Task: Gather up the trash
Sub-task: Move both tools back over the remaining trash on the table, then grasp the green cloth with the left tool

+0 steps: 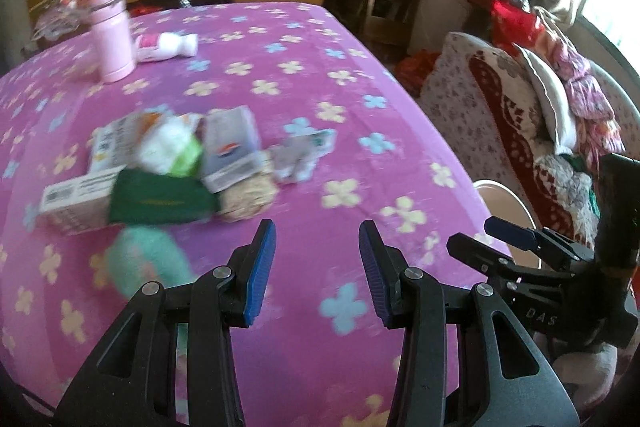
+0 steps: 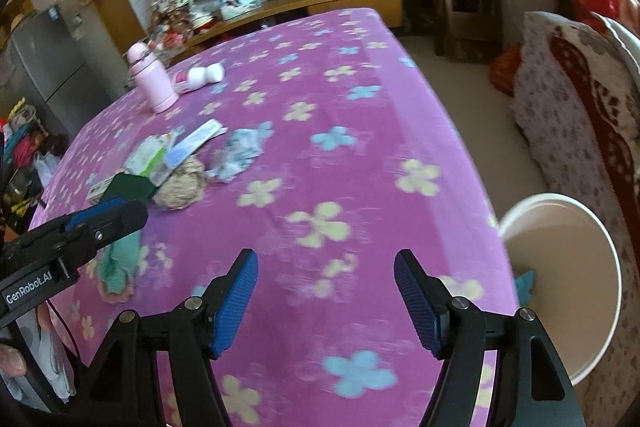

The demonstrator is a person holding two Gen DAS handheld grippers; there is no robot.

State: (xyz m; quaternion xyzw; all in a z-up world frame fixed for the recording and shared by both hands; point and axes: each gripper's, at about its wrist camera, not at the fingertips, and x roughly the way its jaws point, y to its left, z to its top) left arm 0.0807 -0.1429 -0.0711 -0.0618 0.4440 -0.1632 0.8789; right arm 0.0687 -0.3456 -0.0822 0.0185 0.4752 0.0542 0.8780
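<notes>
Both grippers hang over the near part of the table with nothing between their blue pads; the left gripper (image 1: 317, 239) stands partly open, the right gripper (image 2: 326, 267) wider, and neither touches anything. Beneath them lies the tablecloth (image 1: 304, 67), pink-purple with pale flowers; a mint cloth (image 1: 148, 263) lies on it just left of the left gripper (whether it counts as trash is unclear).

Farther out, left of centre, sits the trash pile (image 1: 160, 167): flat cartons, a dark green box (image 1: 160, 201), a white and green wad, a beige woven clump (image 2: 180, 183), and a crumpled wrapper (image 2: 238, 153) just beside the rest. Beyond it a pink flask (image 1: 110, 35) stands upright with a white bottle (image 1: 168, 47) lying on its side next to it.

Off the table's right edge stands the bin (image 2: 560, 279), cream and open-topped; a blue-green scrap (image 2: 524, 283) shows inside at its near wall, so some collecting seems done already. Most is left, by the look of it: the whole pile stays on the cloth, well apart from the bin, and neither gripper has anything in hand.

As for writing, "GenRobot.AI" reads on the left gripper's body in the right wrist view; "DAS" shows on the right gripper in the left wrist view; the cartons' print is too blurred to read.
</notes>
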